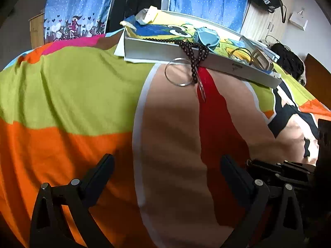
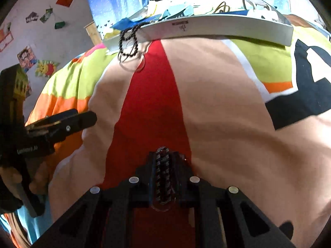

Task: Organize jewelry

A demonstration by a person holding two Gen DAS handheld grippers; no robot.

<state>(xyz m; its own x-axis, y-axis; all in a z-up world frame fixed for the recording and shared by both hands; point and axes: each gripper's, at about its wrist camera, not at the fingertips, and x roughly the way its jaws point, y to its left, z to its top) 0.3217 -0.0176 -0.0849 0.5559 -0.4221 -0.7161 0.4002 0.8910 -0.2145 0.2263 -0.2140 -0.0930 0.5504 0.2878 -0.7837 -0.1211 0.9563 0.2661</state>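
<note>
On the near part of the bedspread (image 2: 217,103), the right gripper (image 2: 163,177) is clamped on a braided bracelet (image 2: 163,173); the left gripper (image 1: 165,177) stands wide and empty. Lift it steadily toward the far white tray (image 2: 227,28), clear of the draped beads (image 2: 129,41).

Both wrist cameras look steeply down, close over the bed (image 1: 72,78), sharing the white tray (image 2: 227,29) ahead.
</note>
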